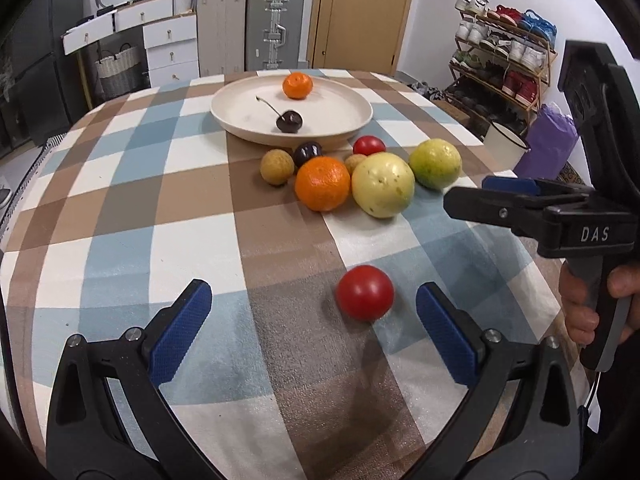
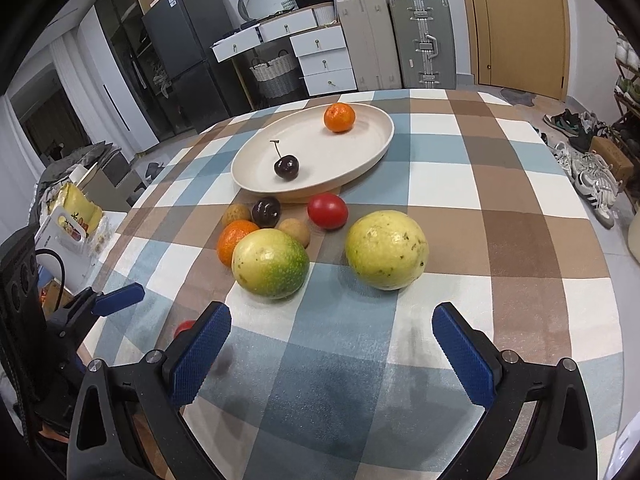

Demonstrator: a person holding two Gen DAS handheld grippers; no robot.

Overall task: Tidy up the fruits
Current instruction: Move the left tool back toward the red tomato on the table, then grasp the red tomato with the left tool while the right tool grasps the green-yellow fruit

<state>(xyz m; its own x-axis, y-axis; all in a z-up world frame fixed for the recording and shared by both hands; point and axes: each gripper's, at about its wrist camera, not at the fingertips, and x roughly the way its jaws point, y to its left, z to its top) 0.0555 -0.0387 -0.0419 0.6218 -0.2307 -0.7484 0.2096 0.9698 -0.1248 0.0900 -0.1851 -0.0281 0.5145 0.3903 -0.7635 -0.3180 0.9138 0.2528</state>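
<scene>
A cream plate [image 1: 240,112] [image 2: 320,152] at the table's far side holds a mandarin [image 1: 297,85] [image 2: 339,117] and a stemmed dark cherry [image 1: 289,121] [image 2: 286,167]. In front of it lies a cluster: an orange [image 1: 322,183], a yellow fruit [image 1: 383,185] [image 2: 270,263], a yellow-green fruit [image 1: 435,163] [image 2: 387,249], a tomato [image 1: 369,145] [image 2: 327,210], a second cherry [image 1: 307,153] and two brown longans. A lone red tomato [image 1: 365,292] rests between the tips of my open left gripper [image 1: 314,300], nearer its right finger. My right gripper [image 2: 331,316] stands open and empty just short of the two big fruits.
The checked tablecloth [image 1: 120,200] covers a round table that drops away on all sides. Behind it stand suitcases [image 1: 274,26], white drawers [image 1: 170,46] and a door. A shoe rack [image 1: 508,52], a white bucket and a purple bag are at the right.
</scene>
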